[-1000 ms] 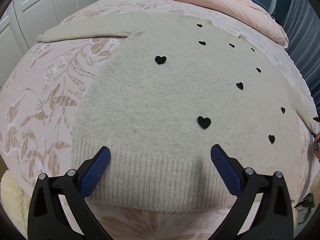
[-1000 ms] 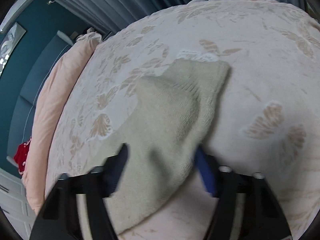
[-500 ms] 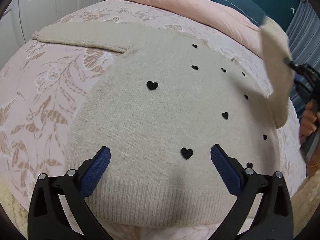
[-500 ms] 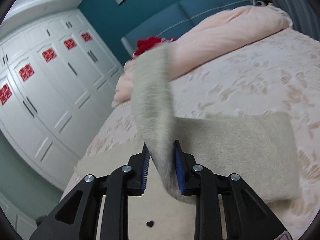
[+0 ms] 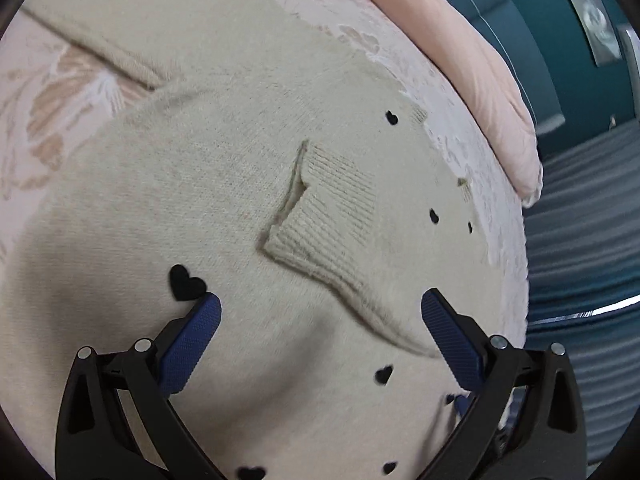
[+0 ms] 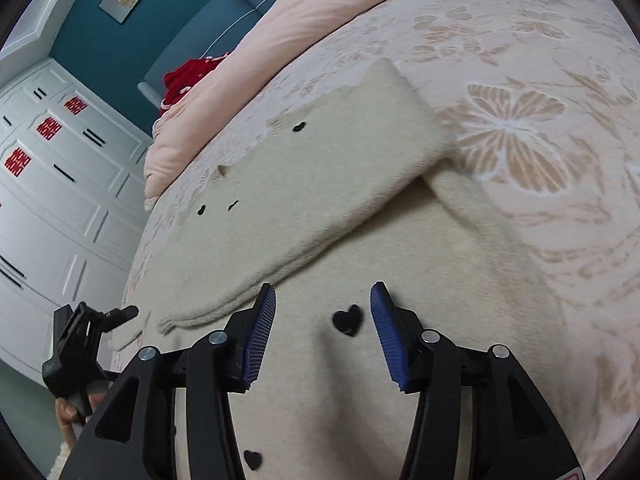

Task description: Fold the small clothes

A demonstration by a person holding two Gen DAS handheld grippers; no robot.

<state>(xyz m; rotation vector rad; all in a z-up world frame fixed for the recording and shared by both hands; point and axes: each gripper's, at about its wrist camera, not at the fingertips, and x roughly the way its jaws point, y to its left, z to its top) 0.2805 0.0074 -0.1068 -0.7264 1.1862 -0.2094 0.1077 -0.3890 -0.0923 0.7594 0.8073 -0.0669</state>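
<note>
A cream knitted sweater point(image 5: 192, 208) with small black hearts lies flat on the bed. Its right sleeve point(image 5: 340, 236) is folded across the chest, ribbed cuff near the middle. The other sleeve point(image 5: 100, 40) stretches out at the upper left. My left gripper point(image 5: 320, 320) is open and empty, low over the sweater body just below the folded sleeve. In the right wrist view the sweater point(image 6: 360, 380) fills the lower part and the folded sleeve point(image 6: 320, 184) lies across it. My right gripper point(image 6: 323, 312) is open and empty over a black heart point(image 6: 347, 320).
A floral pink bedspread point(image 6: 520, 120) covers the bed. A pink duvet point(image 5: 472, 64) is bunched along the headboard side, with a red item point(image 6: 188, 76) on it. White wardrobes point(image 6: 48, 200) stand beyond the bed. The left gripper's body point(image 6: 76, 344) shows at the lower left.
My right gripper carried the right sleeve over the sweater, laid it across the chest and opened. My left gripper moved forward and right over the sweater body, staying open.
</note>
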